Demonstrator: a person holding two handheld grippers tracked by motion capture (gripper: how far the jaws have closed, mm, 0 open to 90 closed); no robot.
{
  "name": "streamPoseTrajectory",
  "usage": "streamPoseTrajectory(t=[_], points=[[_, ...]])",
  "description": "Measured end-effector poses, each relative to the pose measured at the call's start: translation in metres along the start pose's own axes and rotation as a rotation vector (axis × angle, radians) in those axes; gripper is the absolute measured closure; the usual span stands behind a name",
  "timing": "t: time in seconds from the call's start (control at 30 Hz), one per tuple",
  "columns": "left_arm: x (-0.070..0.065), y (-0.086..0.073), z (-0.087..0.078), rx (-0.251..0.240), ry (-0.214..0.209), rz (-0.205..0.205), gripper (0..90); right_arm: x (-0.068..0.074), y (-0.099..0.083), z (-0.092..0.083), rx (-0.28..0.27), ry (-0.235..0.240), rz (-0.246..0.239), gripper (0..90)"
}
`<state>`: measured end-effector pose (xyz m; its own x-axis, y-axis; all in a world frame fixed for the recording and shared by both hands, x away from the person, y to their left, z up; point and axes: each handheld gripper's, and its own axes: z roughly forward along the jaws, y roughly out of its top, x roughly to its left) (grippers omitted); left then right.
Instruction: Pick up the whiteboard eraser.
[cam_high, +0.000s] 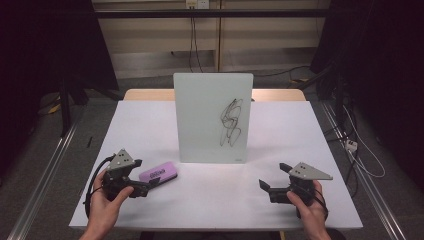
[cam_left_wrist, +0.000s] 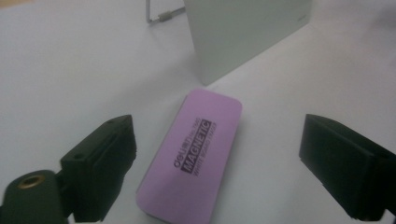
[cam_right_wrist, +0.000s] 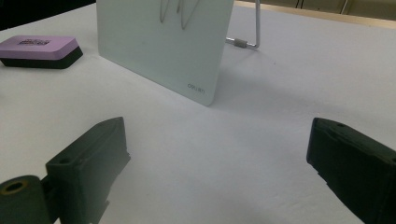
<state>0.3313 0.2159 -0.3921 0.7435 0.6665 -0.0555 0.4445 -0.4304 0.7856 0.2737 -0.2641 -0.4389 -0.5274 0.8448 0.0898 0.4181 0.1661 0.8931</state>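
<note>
The purple eraser (cam_left_wrist: 194, 156) lies lengthwise between the left gripper's (cam_left_wrist: 215, 163) spread jaws, untouched on the counter (cam_high: 280, 190); the right gripper (cam_high: 272, 177) gapes empty, well apart.

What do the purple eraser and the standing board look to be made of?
Purple eraser: smooth matte plastic top with printed lettering, over a dark base, likely felt, seen in the right gripper view. Board: pale, glossy, rounded corners, possibly glass or coated metal; propped on a thin metal wire stand.
</note>
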Motion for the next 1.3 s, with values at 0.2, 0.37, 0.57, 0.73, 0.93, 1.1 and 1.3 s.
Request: streamPoseTrajectory(t=[0.2, 0.37, 0.57, 0.73, 0.93, 1.1, 1.3], points=[[0.003, 0.020, 0.001, 0.036, -0.042, 0.034, 8.9, 0.000, 0.000, 0.001, 0.007, 0.004, -0.004, 4.9], [0.006, 0.033, 0.002, 0.072, -0.083, 0.020, 7.2, 0.001, -0.001, 0.000, 0.003, 0.011, -0.006, 4.8], [0.009, 0.039, 0.013, 0.147, -0.127, 0.057, 6.7, 0.001, -0.001, 0.001, 0.008, 0.018, -0.006, 4.8], [0.012, 0.042, 0.026, 0.163, -0.081, 0.112, 9.3, 0.000, -0.001, 0.001, 0.011, 0.016, -0.002, 4.5], [0.014, 0.043, 0.039, 0.243, -0.128, 0.151, 8.3, 0.001, -0.001, 0.002, 0.013, 0.022, -0.001, 4.5], [0.021, 0.040, 0.045, 0.272, -0.144, 0.138, 8.3, 0.001, -0.001, 0.001, 0.016, 0.029, 0.002, 4.5], [0.025, 0.041, 0.051, 0.380, -0.198, 0.192, 10.5, 0.000, -0.001, 0.004, 0.019, 0.027, 0.011, 4.5]])
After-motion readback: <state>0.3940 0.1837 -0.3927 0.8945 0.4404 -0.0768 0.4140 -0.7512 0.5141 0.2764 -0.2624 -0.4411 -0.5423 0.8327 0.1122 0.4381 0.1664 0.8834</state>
